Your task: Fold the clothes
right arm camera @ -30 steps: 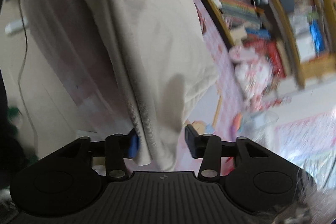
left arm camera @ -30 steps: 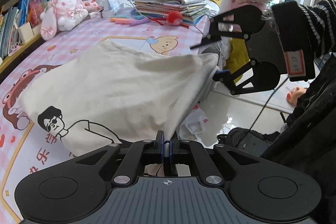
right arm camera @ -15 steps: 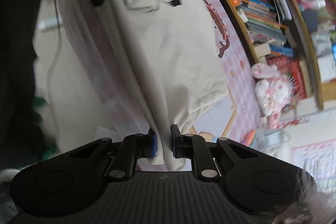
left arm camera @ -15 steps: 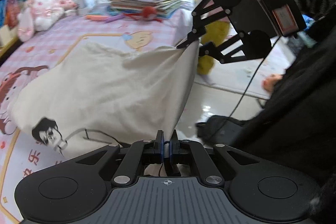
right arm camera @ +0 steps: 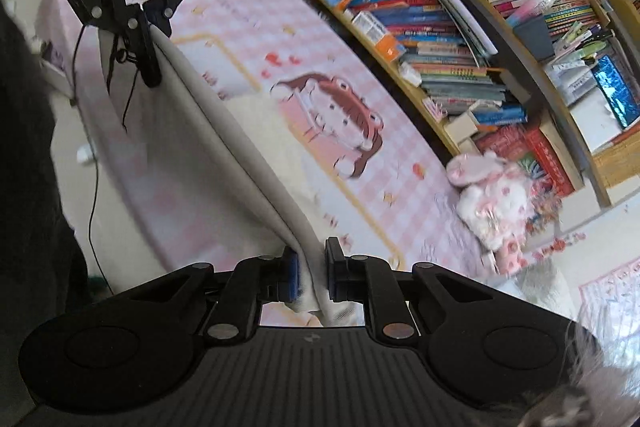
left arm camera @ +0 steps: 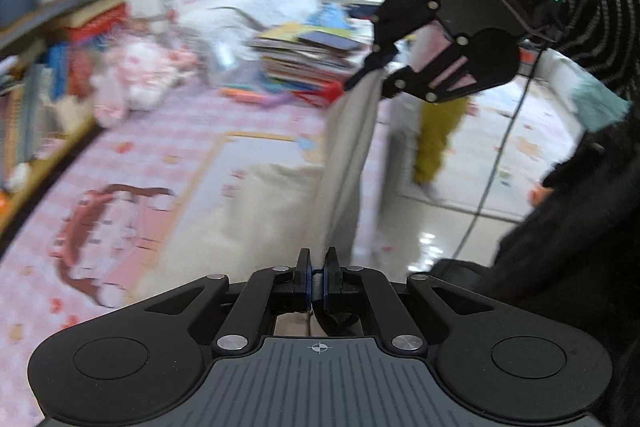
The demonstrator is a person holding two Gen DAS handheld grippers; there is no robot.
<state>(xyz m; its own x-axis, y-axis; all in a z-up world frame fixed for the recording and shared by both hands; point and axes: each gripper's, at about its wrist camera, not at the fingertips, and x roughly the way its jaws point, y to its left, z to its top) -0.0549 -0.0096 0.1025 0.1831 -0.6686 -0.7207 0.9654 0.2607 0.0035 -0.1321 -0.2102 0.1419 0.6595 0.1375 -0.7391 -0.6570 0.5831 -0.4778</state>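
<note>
Both the left gripper (left arm camera: pixel 316 267) and right gripper (right arm camera: pixel 311 273) have jaws clamped on the cream garment (left arm camera: pixel 344 155), stretching its edge taut above the desk (left arm camera: pixel 168 131) for folding.

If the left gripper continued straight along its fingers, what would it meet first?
Probably the cream cotton garment that the left gripper already pinches; beyond it, the right gripper, though depth is unclear.

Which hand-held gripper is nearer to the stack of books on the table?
The right hand-held gripper; it holds the cream garment beside the stack of books. The left hand-held gripper is farther back.
</note>
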